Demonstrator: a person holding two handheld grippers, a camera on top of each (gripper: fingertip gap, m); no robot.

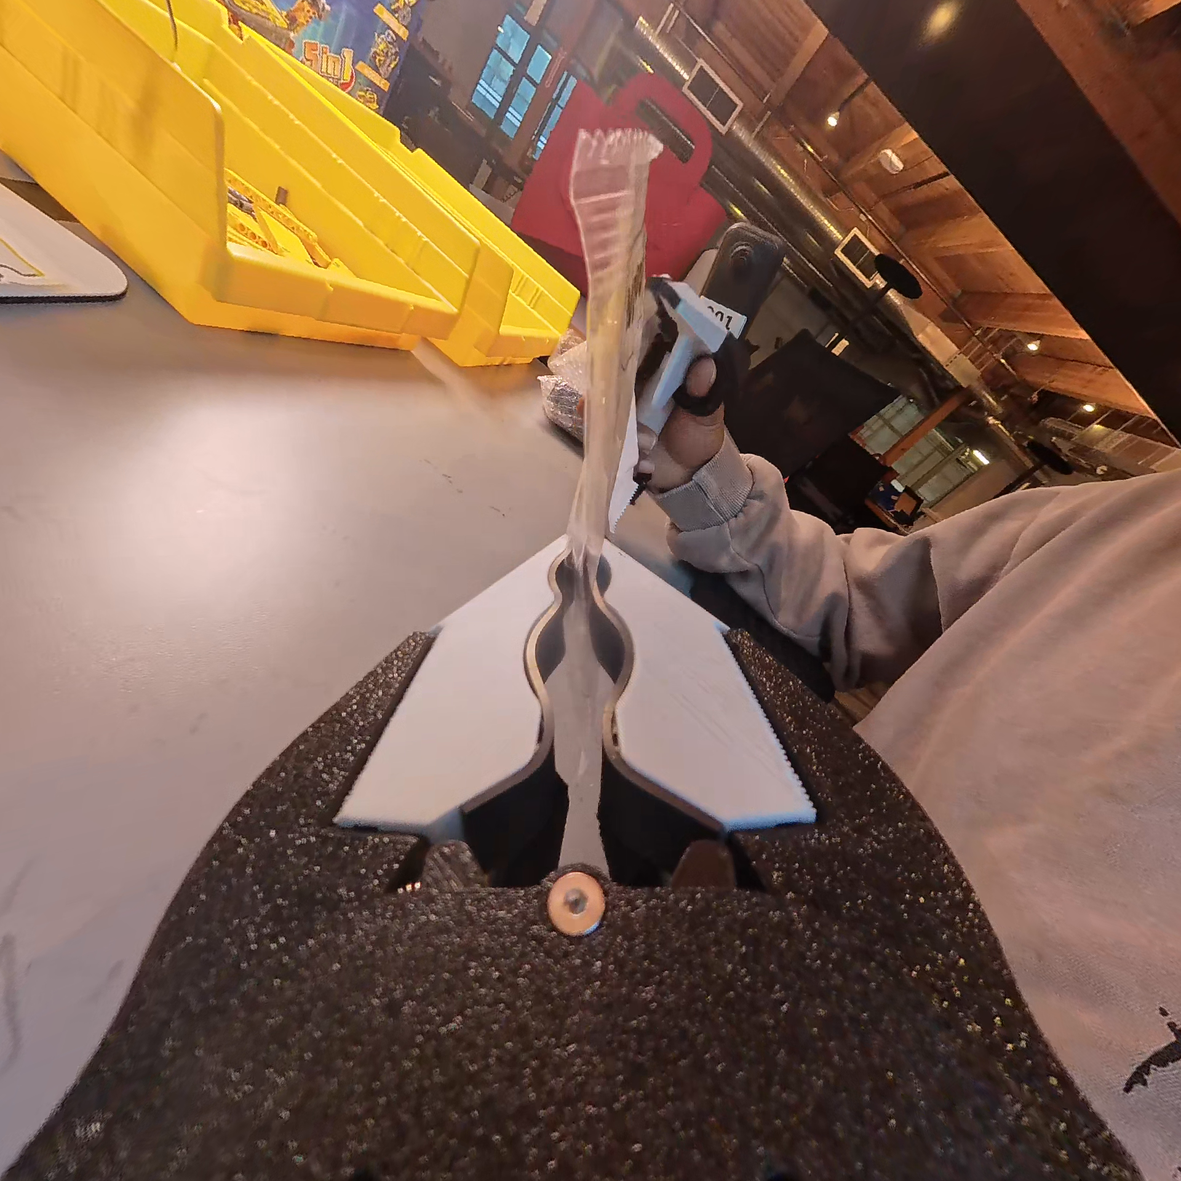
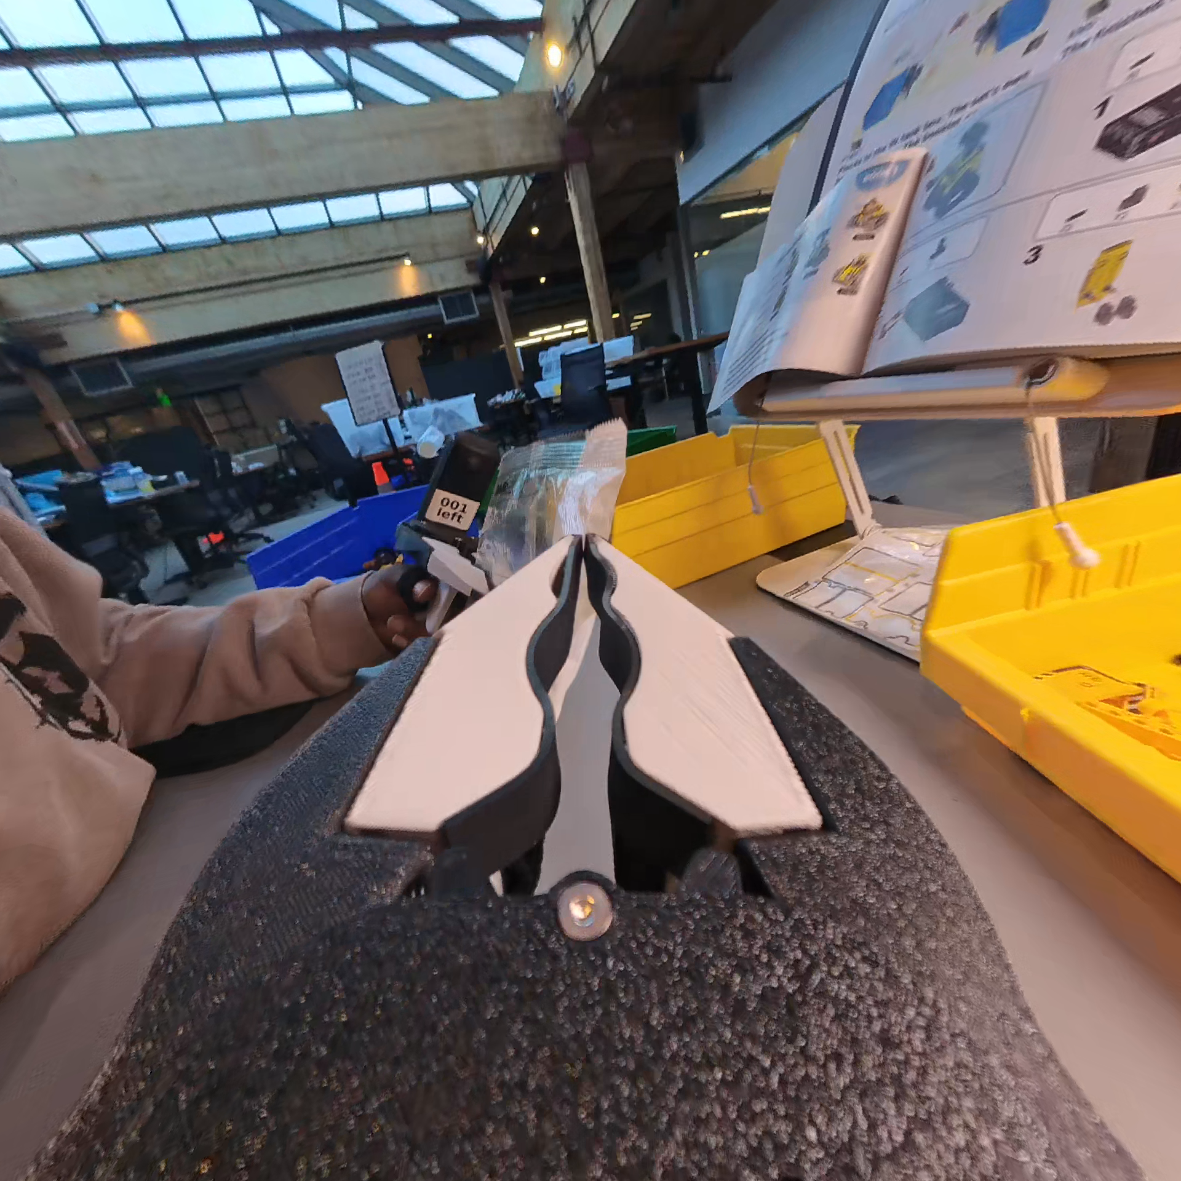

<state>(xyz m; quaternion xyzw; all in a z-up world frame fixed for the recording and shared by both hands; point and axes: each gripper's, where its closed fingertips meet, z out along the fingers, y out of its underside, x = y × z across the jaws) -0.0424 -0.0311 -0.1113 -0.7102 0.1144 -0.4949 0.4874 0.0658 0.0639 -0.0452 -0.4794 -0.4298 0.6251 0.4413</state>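
Observation:
My left gripper is shut on a clear plastic bag. The bag rises edge-on from its fingertips above the grey table. The bag has a serrated top edge and some small dark parts inside. My right gripper is shut, with its tips pinching the lower edge of the same bag. The left gripper's body shows at the bag's left side in the right wrist view. The right gripper's body shows just behind the bag in the left wrist view, held by a hand.
Yellow bins stand along the table's far side, and more yellow bins show in the right wrist view. A blue bin stands to the left. An open booklet on a stand rises above a printed sheet. The tips of one gripper are about 15 cm away from the tips of the other.

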